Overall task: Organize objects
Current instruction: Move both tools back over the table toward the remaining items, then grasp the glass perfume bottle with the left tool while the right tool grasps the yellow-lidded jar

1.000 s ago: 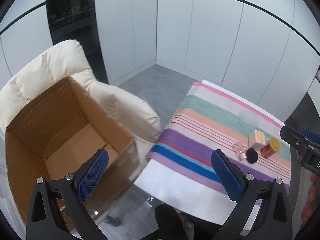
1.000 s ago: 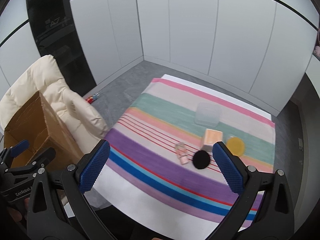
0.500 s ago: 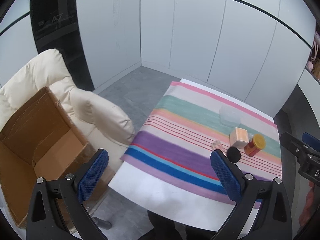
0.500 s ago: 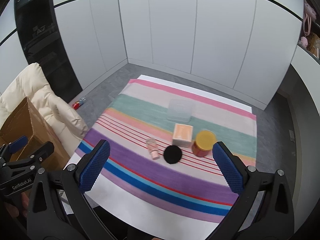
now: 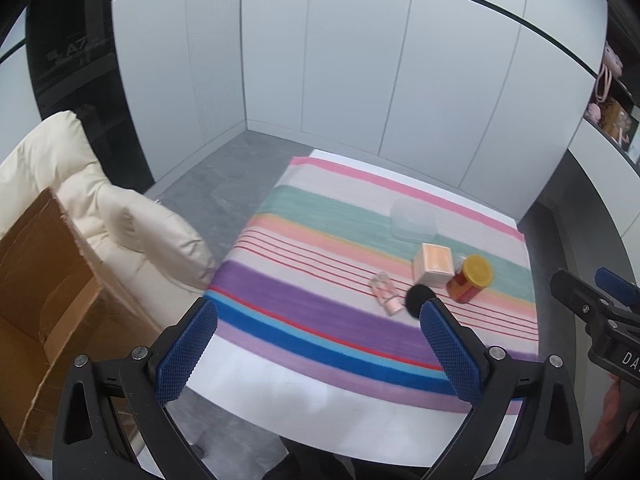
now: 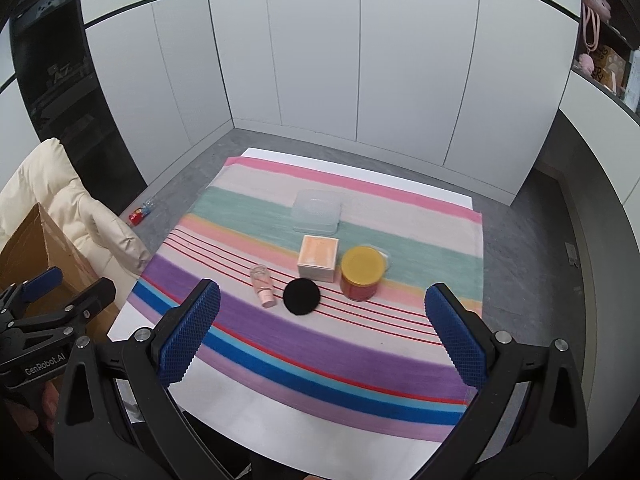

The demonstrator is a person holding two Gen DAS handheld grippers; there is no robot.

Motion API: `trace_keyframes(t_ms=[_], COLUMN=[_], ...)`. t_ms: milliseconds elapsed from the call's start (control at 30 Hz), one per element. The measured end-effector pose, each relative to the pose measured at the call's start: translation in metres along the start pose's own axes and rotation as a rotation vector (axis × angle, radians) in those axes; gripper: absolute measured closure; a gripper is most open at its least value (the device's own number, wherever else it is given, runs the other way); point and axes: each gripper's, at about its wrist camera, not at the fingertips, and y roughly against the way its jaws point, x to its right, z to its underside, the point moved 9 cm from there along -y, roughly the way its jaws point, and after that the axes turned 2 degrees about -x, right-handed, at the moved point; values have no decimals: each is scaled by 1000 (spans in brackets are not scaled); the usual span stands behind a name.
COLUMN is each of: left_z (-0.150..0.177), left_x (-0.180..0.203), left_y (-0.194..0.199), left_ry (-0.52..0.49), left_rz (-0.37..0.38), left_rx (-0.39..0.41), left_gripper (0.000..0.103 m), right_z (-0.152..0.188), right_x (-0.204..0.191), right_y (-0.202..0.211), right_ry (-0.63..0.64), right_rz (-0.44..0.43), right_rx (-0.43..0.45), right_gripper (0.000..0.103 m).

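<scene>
- Left tool (image 5: 318, 338) is hanging wide open, gripping nothing, above the near edge of the surface (image 6: 280, 428).
- Right tool (image 6: 322, 334) is likewise gaping empty.
- Jar (image 6: 362, 273), box (image 6: 318, 258), black disc (image 6: 301, 297) and small bottle (image 6: 263, 284) are sitting clustered mid-cloth (image 6: 420, 252); clear container (image 6: 317, 212) is lying just beyond.
- Carton (image 5: 36, 280) is resting on a chair (image 5: 120, 216) at left.

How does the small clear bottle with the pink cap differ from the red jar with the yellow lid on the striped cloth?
The small clear bottle with the pink cap lies on its side; the red jar with the yellow lid stands upright. The bottle is slim and see-through, the jar wide and opaque. The bottle lies left of the flat black disc, the jar to its right. Both rest on the striped cloth, ungripped.
</scene>
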Motion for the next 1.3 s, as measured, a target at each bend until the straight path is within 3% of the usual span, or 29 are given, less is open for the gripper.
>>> trace_keyframes(t_ms=[333,467,700,1300], left_z=[6,6,14,23], left_x=[47,62,72,70], left_y=[-8,-11,-36,-137], left_ry=[-38,-63,-63,-65], left_rz=[60,50,55,11], left_rx=[-36,-37,-107,-245], left_gripper=[3,2,2,7], right_z=[11,17,25,33], right_x=[35,49,62,56], right_y=[5,-2,-18,-114], right_ry=[-30,-82,-93,-56], right_rz=[37,39,63,50], right_rx=[-9,-44,-77,-179], right_gripper=[0,0,0,6])
